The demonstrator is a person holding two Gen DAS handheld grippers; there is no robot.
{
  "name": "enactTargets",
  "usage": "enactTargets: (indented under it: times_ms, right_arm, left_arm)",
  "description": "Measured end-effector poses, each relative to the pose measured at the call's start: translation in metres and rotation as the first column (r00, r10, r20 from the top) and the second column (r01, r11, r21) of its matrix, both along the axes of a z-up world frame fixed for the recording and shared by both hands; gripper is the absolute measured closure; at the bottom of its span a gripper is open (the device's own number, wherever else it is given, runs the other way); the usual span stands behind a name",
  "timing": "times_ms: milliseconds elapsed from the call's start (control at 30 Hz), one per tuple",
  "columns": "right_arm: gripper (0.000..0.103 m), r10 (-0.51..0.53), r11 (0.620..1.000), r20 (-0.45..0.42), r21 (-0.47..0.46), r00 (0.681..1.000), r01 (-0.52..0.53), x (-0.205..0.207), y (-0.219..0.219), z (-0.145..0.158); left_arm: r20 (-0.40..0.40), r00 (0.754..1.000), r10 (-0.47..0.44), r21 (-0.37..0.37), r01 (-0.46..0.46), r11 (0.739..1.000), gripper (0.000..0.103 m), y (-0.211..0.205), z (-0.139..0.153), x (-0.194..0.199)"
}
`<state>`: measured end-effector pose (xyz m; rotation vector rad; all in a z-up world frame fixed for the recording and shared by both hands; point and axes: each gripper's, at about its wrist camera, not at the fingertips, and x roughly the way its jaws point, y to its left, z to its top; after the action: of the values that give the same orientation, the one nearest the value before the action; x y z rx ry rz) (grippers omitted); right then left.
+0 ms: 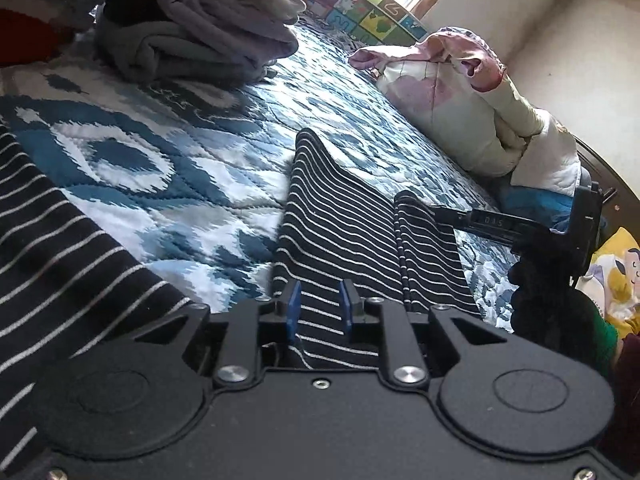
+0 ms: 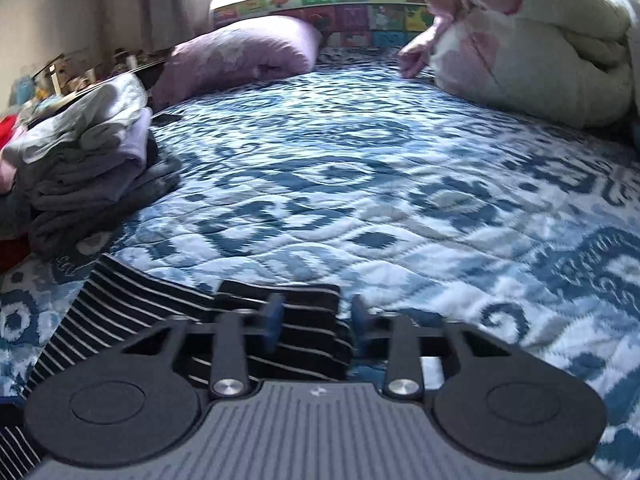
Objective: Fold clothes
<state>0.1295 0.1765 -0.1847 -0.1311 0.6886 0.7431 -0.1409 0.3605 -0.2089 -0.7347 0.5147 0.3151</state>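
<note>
While both tools work over a blue-and-white patterned quilted bedspread (image 2: 360,184), the items are as follows.

Black knit garment with thin white stripes (image 1: 340,232): lifted off the quilt at 6 o'clock in the left wrist view, a second part lying at 9 o'clock.

Left gripper (image 1: 320,312): blue-padded fingers clamped on the raised striped fabric, cloth running between them.

Right gripper (image 2: 314,320): fingers closed on a bunched fold of the same garment at 6 o'clock in its own view; also visible at 3 o'clock in the left view, pinching the cloth's far edge.

Stack of folded grey and lilac clothes (image 1: 192,36): at 11 o'clock.

Rolled cream-and-pink floral duvet (image 1: 460,112): at 2 o'clock.

Lilac pillow (image 2: 240,56): at 11 o'clock, right wrist view.
</note>
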Motion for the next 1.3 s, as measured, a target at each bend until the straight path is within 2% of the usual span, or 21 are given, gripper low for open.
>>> enactTargets:
  times_ms: [67,167,333,533,667,933,1300]
  right_arm:
    - [0.093,0.024,0.999,0.012,-0.029,1.0,-0.024,-0.003,0.006,0.001]
    - [0.095,0.018,0.999,0.05,-0.038,0.999,-0.016,-0.01,0.006,0.008]
    - [0.096,-0.034,0.999,0.083,0.011,0.996,0.033,-0.023,-0.017,0.032]
    - [0.096,-0.146,0.983,0.079,0.125,0.986,0.135,-0.042,-0.091,0.07]
    - [0.096,-0.223,0.966,0.089,0.15,0.971,0.209,-0.053,-0.15,0.087]
    - [0.096,-0.373,0.91,0.028,0.209,0.928,0.359,-0.06,-0.258,0.095]
    - [0.096,-0.47,0.861,0.015,0.229,0.883,0.454,-0.072,-0.338,0.101]
  left_arm:
    - [0.002,1.0,-0.001,-0.001,0.001,1.0,0.086,0.0,0.0,0.0]
    - [0.005,1.0,-0.003,-0.003,0.003,1.0,0.086,0.001,0.001,-0.001]
    - [0.011,1.0,-0.011,0.004,0.011,1.0,0.086,-0.001,0.002,-0.003]
    - [0.017,0.999,-0.035,0.022,0.034,0.999,0.086,-0.017,0.007,-0.008]
    - [0.03,0.998,-0.055,0.036,0.054,0.998,0.086,-0.035,0.017,-0.011]
    - [0.04,0.991,-0.129,0.072,0.126,0.989,0.086,-0.078,0.031,-0.013]
    - [-0.012,0.97,-0.244,0.14,0.243,0.96,0.086,-0.121,0.028,0.005]
